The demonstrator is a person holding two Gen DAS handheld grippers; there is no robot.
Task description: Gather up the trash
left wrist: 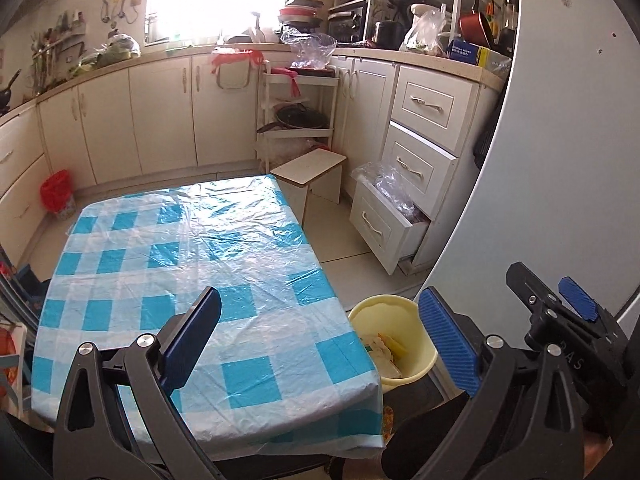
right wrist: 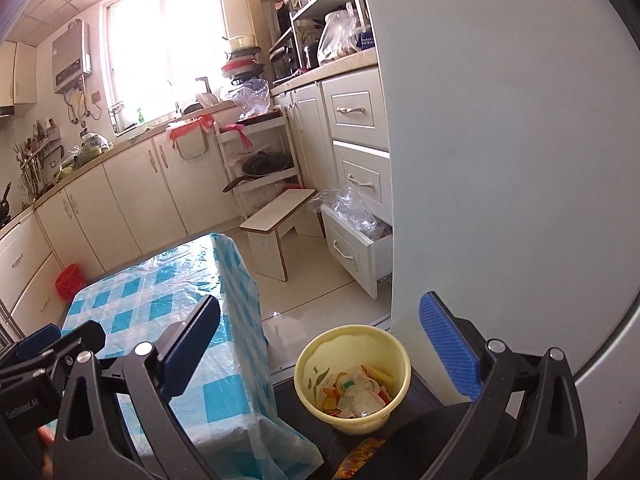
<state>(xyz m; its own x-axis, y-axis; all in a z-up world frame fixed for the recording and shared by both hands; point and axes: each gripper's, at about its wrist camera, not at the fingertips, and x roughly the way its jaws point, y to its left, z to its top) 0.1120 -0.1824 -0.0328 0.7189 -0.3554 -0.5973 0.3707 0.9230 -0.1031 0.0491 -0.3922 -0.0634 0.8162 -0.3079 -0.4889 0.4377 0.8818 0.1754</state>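
Observation:
A pale yellow bucket (right wrist: pixel 360 420) stands on the floor just off the table's near right corner. It holds the trash (right wrist: pixel 356 392): crumpled wrappers, paper and a small bottle. The left wrist view shows the same bucket (left wrist: pixel 384 312) with some of that trash (left wrist: pixel 384 350). The table (left wrist: pixel 180 248) wears a blue and white check cloth under clear plastic, with nothing lying on it. My left gripper (left wrist: pixel 320 300) hangs open above the table's near right corner, nothing between its fingers. My right gripper (right wrist: pixel 320 304) is open above the bucket, also with nothing in it. Each gripper shows in the other's view: right gripper (left wrist: pixel 548 284), left gripper (right wrist: pixel 66 334).
A white refrigerator side (left wrist: pixel 540 160) rises close on the right. Beyond the bucket a bottom drawer (left wrist: pixel 384 216) stands pulled out, stuffed with plastic bags. A low wooden stool (left wrist: pixel 310 168) sits past the table's far end beside a shelf rack (left wrist: pixel 296 120). A red-lined bin (left wrist: pixel 58 194) stands at the left cabinets.

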